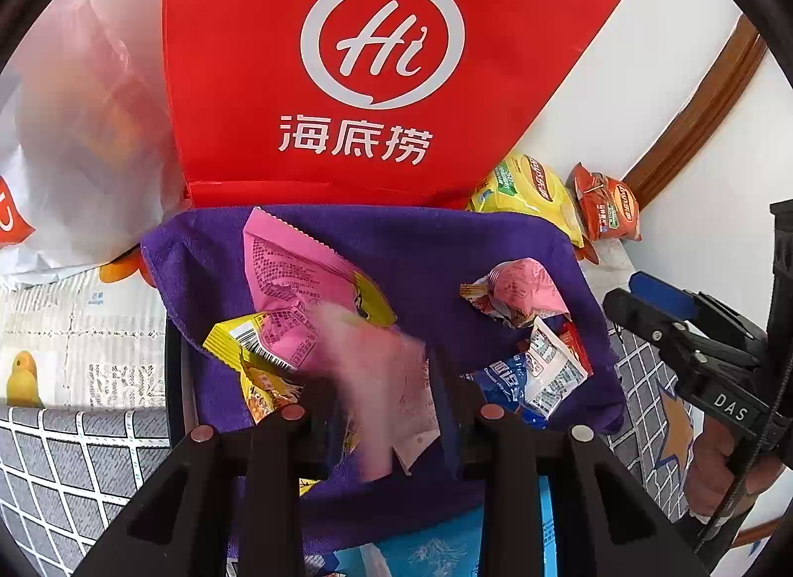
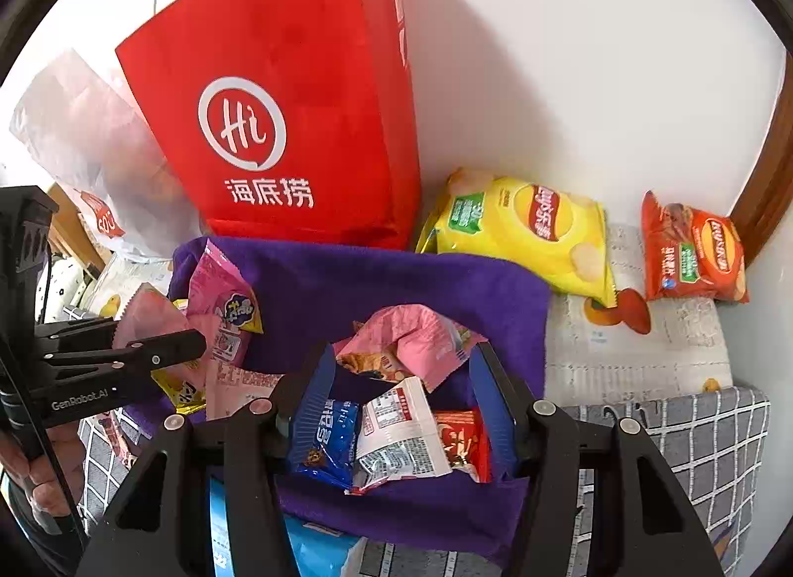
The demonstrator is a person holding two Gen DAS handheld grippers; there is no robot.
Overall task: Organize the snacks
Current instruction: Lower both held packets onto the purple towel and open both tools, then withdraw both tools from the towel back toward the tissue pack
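Observation:
A purple towel (image 1: 396,240) (image 2: 371,279) holds several small snack packets. My left gripper (image 1: 384,388) (image 2: 153,334) has a blurred pink packet (image 1: 376,378) loose between its fingers, above a pink-and-yellow packet (image 1: 297,274). In the right wrist view my right gripper (image 2: 404,378) stands open over a pile: a crumpled pink packet (image 2: 416,334), a blue one (image 2: 327,433), a white one (image 2: 401,438) and a red one (image 2: 461,438). Its pads touch none of them. The left wrist view shows that gripper (image 1: 639,294) empty, right of the towel.
A tall red bag (image 1: 371,81) (image 2: 297,131) stands behind the towel against a white wall. A yellow chip bag (image 2: 525,230) and an orange-red chip bag (image 2: 694,255) lie at the back right. A white plastic bag (image 1: 74,155) sits back left. A grey checked cloth (image 2: 694,428) covers the surface.

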